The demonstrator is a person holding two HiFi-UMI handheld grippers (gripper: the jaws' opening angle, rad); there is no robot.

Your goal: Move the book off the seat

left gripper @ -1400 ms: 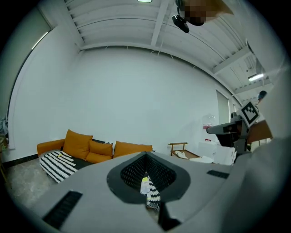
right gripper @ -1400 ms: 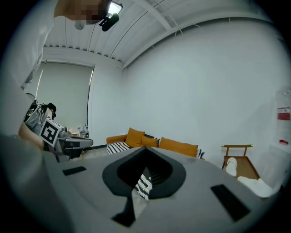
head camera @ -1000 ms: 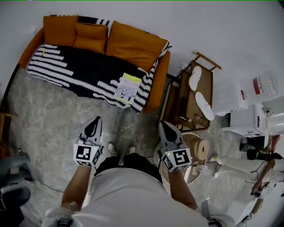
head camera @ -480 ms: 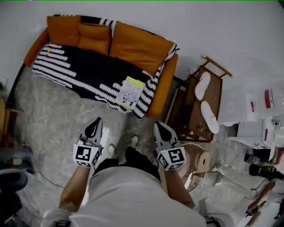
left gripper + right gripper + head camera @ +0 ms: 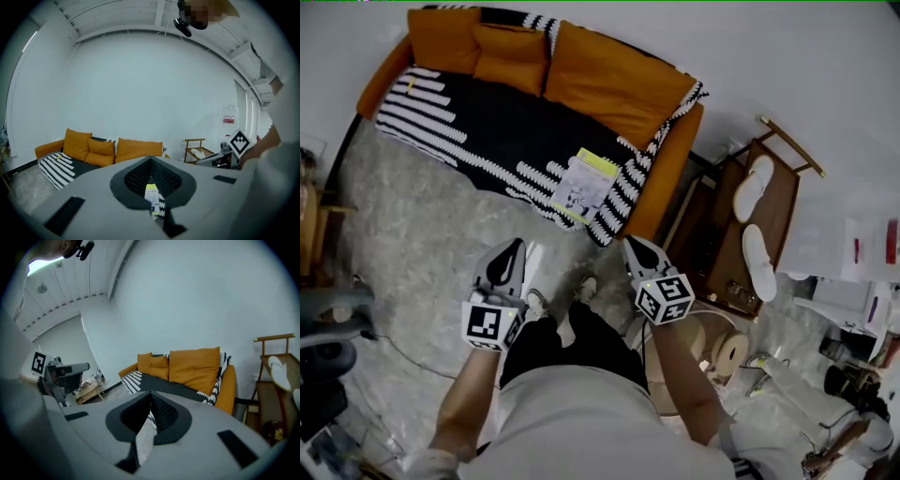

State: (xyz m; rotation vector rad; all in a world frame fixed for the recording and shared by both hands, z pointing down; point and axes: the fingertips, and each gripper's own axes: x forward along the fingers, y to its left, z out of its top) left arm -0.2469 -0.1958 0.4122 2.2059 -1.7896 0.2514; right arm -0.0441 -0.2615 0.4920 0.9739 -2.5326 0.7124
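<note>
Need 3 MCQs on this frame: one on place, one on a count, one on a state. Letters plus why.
1. Where does the book lie?
A) on the floor
B) on the sofa seat, near its right end in the head view
C) on a chair

2. How many white slippers lie on the wooden rack?
A) one
B) two
C) four

3. The right gripper is:
A) shut, empty
B) open round the book
C) shut on a slipper

Answers:
1 B: it rests flat on the striped blanket over the seat.
2 B: two lie end to end on the rack.
3 A: its jaws meet with nothing between them.
</note>
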